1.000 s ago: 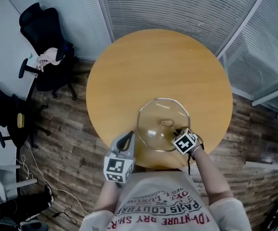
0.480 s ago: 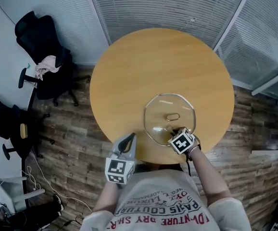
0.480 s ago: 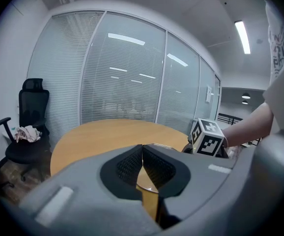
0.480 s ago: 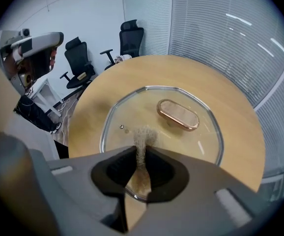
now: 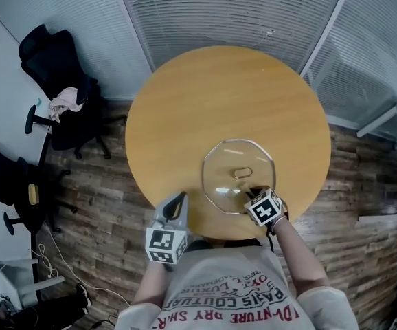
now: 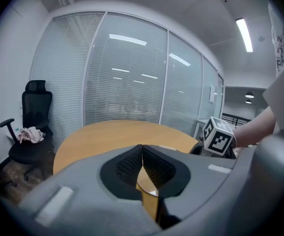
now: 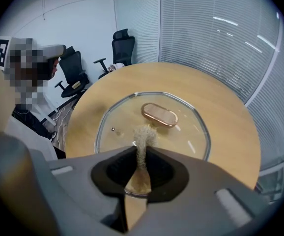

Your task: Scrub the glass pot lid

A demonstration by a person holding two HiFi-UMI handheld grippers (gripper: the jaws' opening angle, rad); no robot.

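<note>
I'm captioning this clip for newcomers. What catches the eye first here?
The glass pot lid with its coppery handle lies near the near edge of the round wooden table. The right gripper, shut on a beige scrubber, is over the lid; the left gripper hangs shut and empty.

head: steeply down | left gripper view: across table [image 6: 107, 134] | right gripper view: near lid [image 7: 181, 127] | shared: table

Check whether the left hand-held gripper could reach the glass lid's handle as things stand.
Probably yes. The left hand-held gripper is shut and empty at the table edge, left of the glass lid, with only bare wood between. The right hand-held gripper, shut on a scrub pad, sits right of the handle.
</note>
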